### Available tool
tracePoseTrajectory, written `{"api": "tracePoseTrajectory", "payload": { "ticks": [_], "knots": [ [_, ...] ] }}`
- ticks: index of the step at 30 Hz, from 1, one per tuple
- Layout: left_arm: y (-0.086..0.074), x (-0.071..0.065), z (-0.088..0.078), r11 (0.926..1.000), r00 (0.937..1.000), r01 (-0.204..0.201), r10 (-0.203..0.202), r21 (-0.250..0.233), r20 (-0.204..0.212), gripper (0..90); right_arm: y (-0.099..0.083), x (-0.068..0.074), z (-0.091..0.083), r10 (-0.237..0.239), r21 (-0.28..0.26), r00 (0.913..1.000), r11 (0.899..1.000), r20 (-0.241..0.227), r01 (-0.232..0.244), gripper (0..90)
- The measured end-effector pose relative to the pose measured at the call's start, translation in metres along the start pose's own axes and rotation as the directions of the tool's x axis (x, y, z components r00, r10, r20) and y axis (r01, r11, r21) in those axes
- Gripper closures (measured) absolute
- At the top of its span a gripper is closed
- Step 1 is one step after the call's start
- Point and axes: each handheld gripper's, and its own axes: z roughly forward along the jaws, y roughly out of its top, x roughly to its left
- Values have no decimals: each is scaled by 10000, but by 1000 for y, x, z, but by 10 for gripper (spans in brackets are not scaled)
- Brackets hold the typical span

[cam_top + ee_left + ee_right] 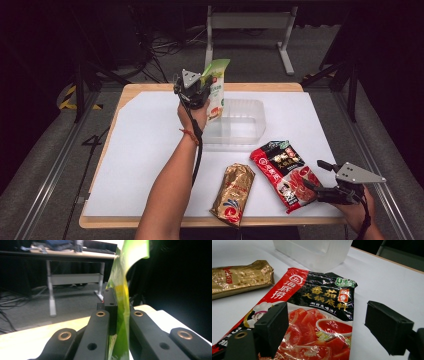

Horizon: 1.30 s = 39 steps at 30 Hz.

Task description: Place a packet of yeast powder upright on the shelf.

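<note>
Count: three packets, one clear tub, two tongs.

Nearest, at the front edge of the surface point(150, 150): the gold packet point(233, 193), lying flat, its lower end just at the white sheet's front border. Beside it to the right, close but apart, the red-and-black packet point(285, 172), lying flat at a slant, its lower corner near the front edge.

Right tongs point(320, 177) at the front right corner, held low, jaws standing wide apart with nothing pressed between them. In the right gripper view the red-and-black packet point(317, 315) lies under and between the spread jaws; the left pad is over its printed face, whether touching I cannot tell.

Middle: the whole left half of the white sheet is bare, crossed by the person's left forearm point(170, 185).

Farther: the clear tub point(240, 122), one, sitting toward the back of the surface, with a bare strip of sheet between it and the two flat packets.

Farthest: left tongs point(202, 85), raised, clamped on the green packet point(216, 90), which hangs upright at the tub's left rim, lower end down by the tub wall. In the left gripper view the green packet point(120, 315) is pinched between the closed jaws.

Right of the tub, the sheet lies bare out to the side edge.
</note>
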Motion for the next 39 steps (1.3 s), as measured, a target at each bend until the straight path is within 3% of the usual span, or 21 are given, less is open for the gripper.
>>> {"api": "tracePoseTrajectory", "payload": {
  "ticks": [2,5,11,13,19,21,23,25,31,35,39],
  "knots": [
    [-2,-2,3,9999,9994,38,-42,-117,-345,900,0,0,0,-7,-10,10000,10000,21,7,194],
    [-7,-4,7,9992,9984,328,-337,-207,-460,900,0,-1,-1,-119,-81,9999,9999,102,120,196],
    [-22,-4,8,9980,9979,609,-613,-196,-208,899,0,0,-3,-202,-92,9997,9998,107,203,199],
    [-23,-2,6,9981,9982,586,-584,-179,128,897,0,1,-3,-292,-137,9995,9995,127,293,200],
    [-23,2,-7,10000,9967,7,-4,-46,813,880,1,1,-3,-286,-108,9995,9995,133,288,201],
    [-25,5,-10,9999,9943,-11,0,103,1070,876,1,1,-3,-261,-131,9996,9996,135,263,200],
    [-30,7,-14,9996,9938,-252,234,156,1088,878,2,2,-3,-290,-146,9995,9995,137,292,201],
    [-31,11,-19,9999,9919,-136,131,34,1265,884,2,1,-3,-305,-153,9994,9994,165,308,201],
    [-31,15,-29,9983,9878,-569,540,158,1464,883,2,1,-3,-292,-130,9994,9995,170,294,201],
    [-34,18,-33,9983,9869,-558,528,150,1522,883,2,1,-3,-254,-119,9995,9996,165,256,201],
    [-37,21,-38,9962,9848,-813,756,305,1567,881,2,1,-3,-347,-102,9993,9993,149,349,200]
  ]
}}
